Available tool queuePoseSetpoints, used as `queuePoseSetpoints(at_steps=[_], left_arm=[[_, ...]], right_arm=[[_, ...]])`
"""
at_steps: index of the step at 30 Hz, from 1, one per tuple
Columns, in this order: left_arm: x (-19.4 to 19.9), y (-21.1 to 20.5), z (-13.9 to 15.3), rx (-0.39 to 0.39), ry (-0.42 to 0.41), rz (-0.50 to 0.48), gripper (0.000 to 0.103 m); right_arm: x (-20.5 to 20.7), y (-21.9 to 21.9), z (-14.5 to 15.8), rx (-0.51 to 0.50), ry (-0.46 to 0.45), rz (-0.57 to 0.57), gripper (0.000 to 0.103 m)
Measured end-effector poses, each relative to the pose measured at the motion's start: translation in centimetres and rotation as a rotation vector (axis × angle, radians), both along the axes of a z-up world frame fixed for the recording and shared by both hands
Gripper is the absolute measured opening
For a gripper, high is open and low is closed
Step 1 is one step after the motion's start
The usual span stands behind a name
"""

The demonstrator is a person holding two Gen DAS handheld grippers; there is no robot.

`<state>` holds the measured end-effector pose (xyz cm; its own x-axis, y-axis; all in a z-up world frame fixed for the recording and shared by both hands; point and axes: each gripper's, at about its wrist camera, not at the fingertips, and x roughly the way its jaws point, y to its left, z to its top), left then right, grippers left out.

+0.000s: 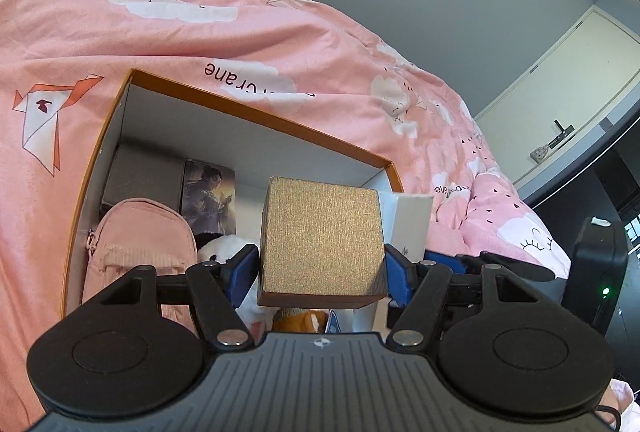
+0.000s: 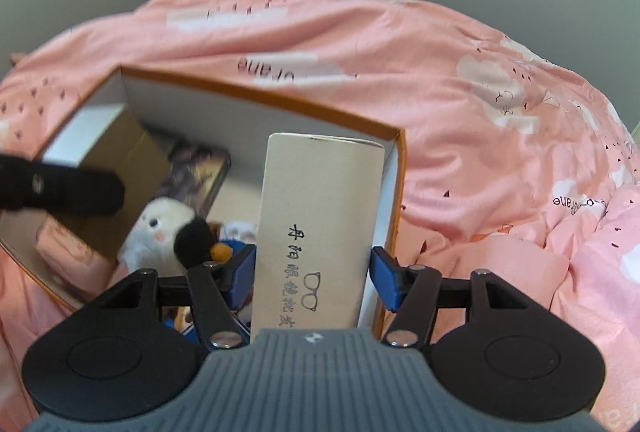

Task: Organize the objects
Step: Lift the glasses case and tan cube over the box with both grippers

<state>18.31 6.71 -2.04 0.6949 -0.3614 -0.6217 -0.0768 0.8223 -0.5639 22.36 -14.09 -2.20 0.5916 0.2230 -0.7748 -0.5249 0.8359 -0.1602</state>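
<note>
My left gripper [image 1: 322,272] is shut on a gold textured box [image 1: 320,232], its blue pads pressing both sides, and holds it above the open orange-rimmed storage box [image 1: 256,111]. My right gripper [image 2: 312,276] is shut on a tall white box [image 2: 320,216] printed with characters and a glasses drawing, over the storage box's right end [image 2: 394,167]. That white box [image 1: 412,220] also shows just right of the gold one. The left gripper's black finger [image 2: 68,187] appears blurred at the left of the right wrist view.
The storage box holds a pink pouch [image 1: 140,244], a grey box [image 1: 144,175], a picture-printed box [image 1: 208,195] and a white plush [image 2: 160,228] with a black ear. It rests on a bed with a pink quilt [image 1: 200,11]. Grey walls and a white door [image 1: 560,91] stand behind.
</note>
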Motion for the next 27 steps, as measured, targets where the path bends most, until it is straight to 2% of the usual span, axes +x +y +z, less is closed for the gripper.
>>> queuePoseSetpoints(at_steps=[6,10,20,24,27], left_arm=[[0.5,0.8,-0.5,-0.011,0.004,0.015,0.075],[0.7,1.2,-0.8,-0.01,0.011,0.022,0.075],[2.7,0.7,-1.4,0.011,0.04,-0.002,0.075],[3.5,0.8,-1.7,0.019,0.053,-0.007,0.075],[4.2,0.8,-1.9,0.026,0.06,-0.012,0.075]], right_arm=[[1.4,1.6,-2.5,-0.102,0.133,0.032,0.062],[2.8,1.1,-3.1,-0.087,0.199,-0.002,0.062],[5.6,3.4,-4.2,-0.179,0.309,0.078,0.063],[5.7,4.1,-4.1,-0.215,0.321,0.11,0.063],[5.4,4.1,-3.8,-0.25,0.286,0.141,0.066]])
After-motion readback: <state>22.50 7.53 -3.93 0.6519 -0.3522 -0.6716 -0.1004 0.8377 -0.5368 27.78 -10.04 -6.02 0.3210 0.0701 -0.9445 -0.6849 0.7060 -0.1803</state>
